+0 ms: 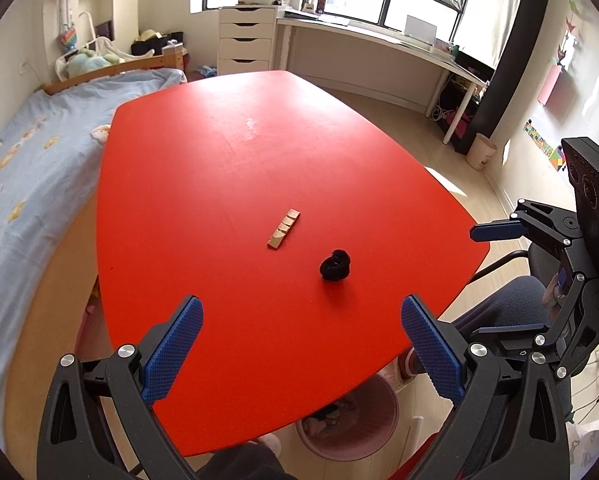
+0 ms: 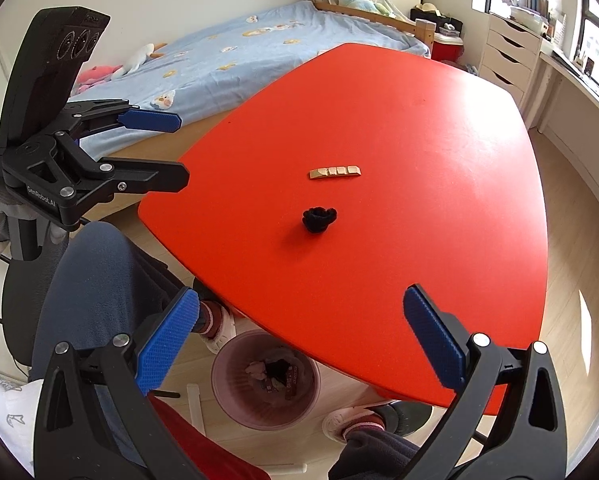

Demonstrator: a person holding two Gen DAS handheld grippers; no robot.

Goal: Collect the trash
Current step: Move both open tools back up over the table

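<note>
On the red table (image 1: pixel 239 168) (image 2: pixel 419 120) lie a gold wrapper strip (image 1: pixel 283 229) (image 2: pixel 334 172) and, closer to me, a small black crumpled wad (image 1: pixel 335 265) (image 2: pixel 318 219). My left gripper (image 1: pixel 301 344) (image 2: pixel 175 148) hovers open over the near table edge, short of both items, with nothing between its fingers. My right gripper (image 2: pixel 301 340) (image 1: pixel 499 280) is open too, above the table's corner and empty. A pink trash bin (image 1: pixel 379 412) (image 2: pixel 235 412) stands on the floor under the table edge and holds several scraps.
A bed with a blue cover (image 1: pixel 31 168) (image 2: pixel 259 40) runs along the table's far side. A person's legs (image 2: pixel 91 264) and slippered feet (image 2: pixel 351 420) are beside the bin. A white drawer unit (image 1: pixel 245 40), a long desk (image 1: pixel 379 40) and a beige bin (image 1: pixel 481 152) line the walls.
</note>
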